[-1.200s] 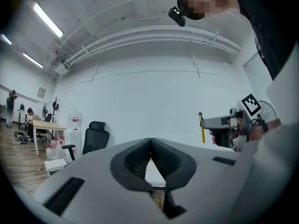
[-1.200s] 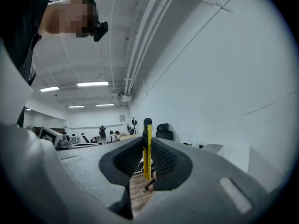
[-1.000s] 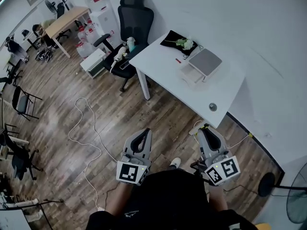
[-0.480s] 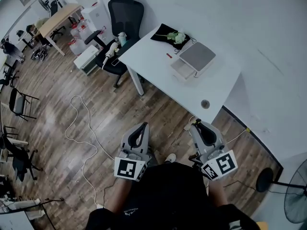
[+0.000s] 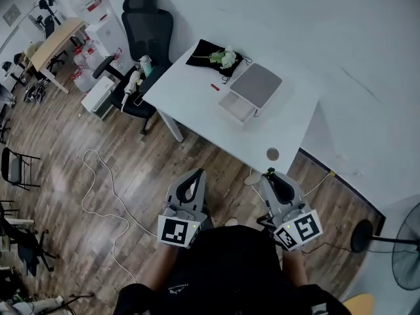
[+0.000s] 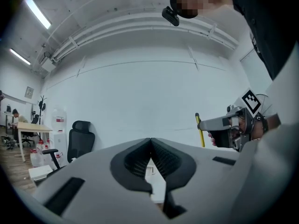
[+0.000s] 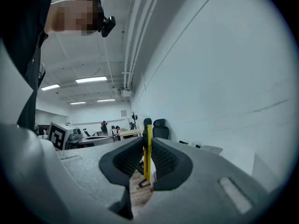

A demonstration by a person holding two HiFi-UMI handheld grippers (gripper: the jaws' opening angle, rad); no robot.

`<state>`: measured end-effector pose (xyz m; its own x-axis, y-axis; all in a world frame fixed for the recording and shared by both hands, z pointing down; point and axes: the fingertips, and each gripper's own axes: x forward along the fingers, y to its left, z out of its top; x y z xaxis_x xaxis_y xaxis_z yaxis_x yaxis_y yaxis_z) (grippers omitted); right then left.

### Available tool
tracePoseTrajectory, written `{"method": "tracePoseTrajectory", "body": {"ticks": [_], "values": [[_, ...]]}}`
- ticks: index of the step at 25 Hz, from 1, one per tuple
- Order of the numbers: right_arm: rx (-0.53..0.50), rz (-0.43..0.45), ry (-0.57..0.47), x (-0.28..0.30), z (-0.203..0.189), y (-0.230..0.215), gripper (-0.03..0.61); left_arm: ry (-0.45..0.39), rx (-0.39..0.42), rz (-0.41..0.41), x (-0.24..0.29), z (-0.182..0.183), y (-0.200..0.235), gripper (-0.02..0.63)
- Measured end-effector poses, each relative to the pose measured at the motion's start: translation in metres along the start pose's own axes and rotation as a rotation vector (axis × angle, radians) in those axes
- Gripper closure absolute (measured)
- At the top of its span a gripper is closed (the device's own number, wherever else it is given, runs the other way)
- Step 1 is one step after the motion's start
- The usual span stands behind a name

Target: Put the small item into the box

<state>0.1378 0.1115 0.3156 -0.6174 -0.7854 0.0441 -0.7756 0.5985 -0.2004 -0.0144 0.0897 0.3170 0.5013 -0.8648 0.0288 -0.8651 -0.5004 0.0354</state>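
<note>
Right gripper point(image 7: 146, 148) fingers clamp a yellow utility knife point(image 7: 148, 133). Left gripper point(image 6: 150, 146) fingers are together, empty. The box point(image 5: 252, 90) lies at 12 o'clock on the surface point(image 5: 190, 96).

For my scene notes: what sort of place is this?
Probably an office workroom: a white desk, a black office chair beside it, and a wooden desk farther off.

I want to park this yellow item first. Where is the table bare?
Bare: the left half, between the red item and the table's near edge; also between the box and the round disc. Crowded: the far corner, black cloth and flowers.
</note>
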Motion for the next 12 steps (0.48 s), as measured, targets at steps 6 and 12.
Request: {"method": "tracePoseTrajectory", "body": {"ticks": [6,12], "values": [[0.010,-0.074,0.008,0.058,0.005,-0.027,0.518,-0.037,-0.021,-0.085,0.056,0.010,0.050,0.609],[0.014,-0.173,0.022,0.113,0.013,-0.040,0.518,0.001,-0.031,-0.169,0.097,0.007,0.102,0.609]]}}
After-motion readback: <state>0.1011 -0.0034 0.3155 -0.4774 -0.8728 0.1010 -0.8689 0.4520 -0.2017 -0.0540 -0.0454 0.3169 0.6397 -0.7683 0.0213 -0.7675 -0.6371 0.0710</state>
